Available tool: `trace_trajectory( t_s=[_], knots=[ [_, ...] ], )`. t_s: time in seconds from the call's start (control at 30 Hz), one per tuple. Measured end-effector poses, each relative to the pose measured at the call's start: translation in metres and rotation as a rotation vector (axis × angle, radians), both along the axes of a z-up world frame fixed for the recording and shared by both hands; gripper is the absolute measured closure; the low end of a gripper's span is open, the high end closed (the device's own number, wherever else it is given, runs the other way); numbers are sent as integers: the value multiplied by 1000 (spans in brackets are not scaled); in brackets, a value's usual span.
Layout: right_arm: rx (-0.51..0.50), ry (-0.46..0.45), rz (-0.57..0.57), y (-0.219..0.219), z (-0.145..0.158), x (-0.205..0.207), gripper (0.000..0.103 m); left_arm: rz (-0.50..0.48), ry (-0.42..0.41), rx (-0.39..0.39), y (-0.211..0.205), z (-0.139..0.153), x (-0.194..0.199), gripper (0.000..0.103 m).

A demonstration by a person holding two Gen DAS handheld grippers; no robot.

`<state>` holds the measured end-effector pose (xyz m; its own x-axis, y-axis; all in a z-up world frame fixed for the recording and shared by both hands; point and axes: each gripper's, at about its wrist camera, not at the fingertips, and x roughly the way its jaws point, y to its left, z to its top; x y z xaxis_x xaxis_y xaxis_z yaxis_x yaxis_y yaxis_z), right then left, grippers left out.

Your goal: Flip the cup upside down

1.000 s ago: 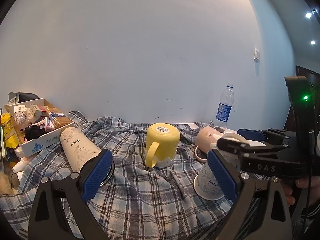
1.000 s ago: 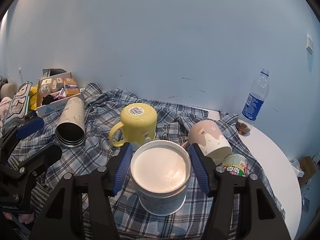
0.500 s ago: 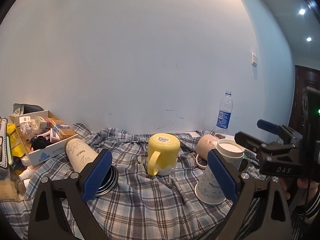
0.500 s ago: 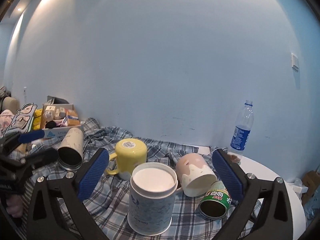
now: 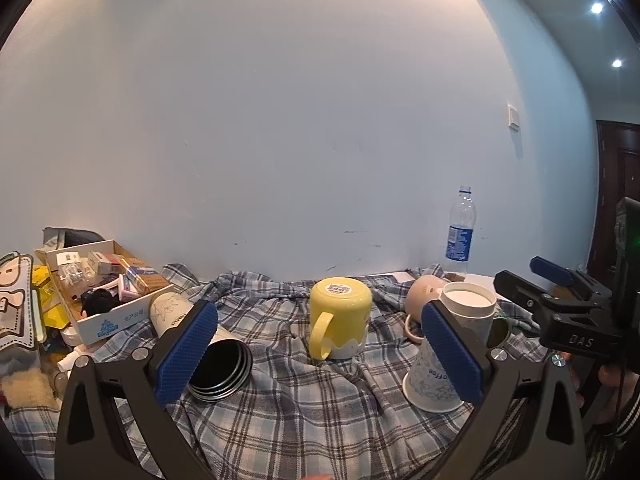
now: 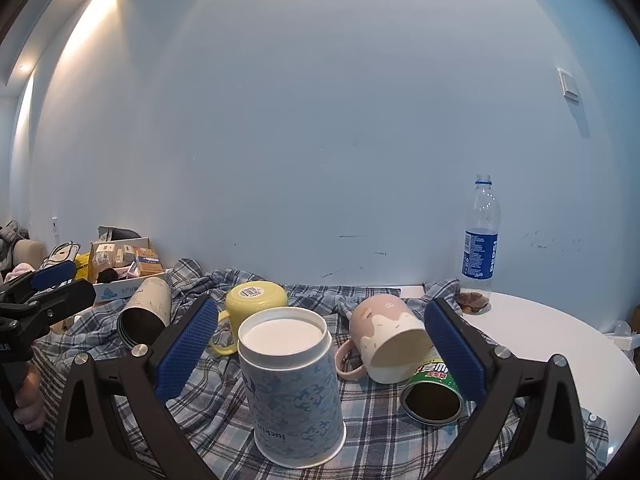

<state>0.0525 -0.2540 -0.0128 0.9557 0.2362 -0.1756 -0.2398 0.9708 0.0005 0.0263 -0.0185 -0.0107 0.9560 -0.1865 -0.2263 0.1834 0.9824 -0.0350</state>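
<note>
Fingers (image 6: 188,344) spread wide on both grippers; two paper cups (image 6: 292,384), two mugs (image 6: 384,340).

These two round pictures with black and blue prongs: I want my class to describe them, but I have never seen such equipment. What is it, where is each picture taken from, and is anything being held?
A person holds a two-finger gripper in each hand; a fisheye camera on each looks along its fingers. In the left view the left gripper is open, holding nothing, and the right gripper shows at the side. The right view shows the right gripper open around, not touching, the blue paper cup, which stands upside down. On the plaid cloth also sit an upturned yellow mug, a tipped pink mug, a green can and a flask lying down.
</note>
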Motion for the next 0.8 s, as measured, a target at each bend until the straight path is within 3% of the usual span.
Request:
trace_trajectory(
  t_s=[0.23,0.8],
  knots=[
    [-34,-36,4,6,1,-9,0,55,-10,-2,4,1,-3,0],
    [-70,-56,15,13,0,-14,0,44,-12,11,1,0,-3,0]
  ],
)
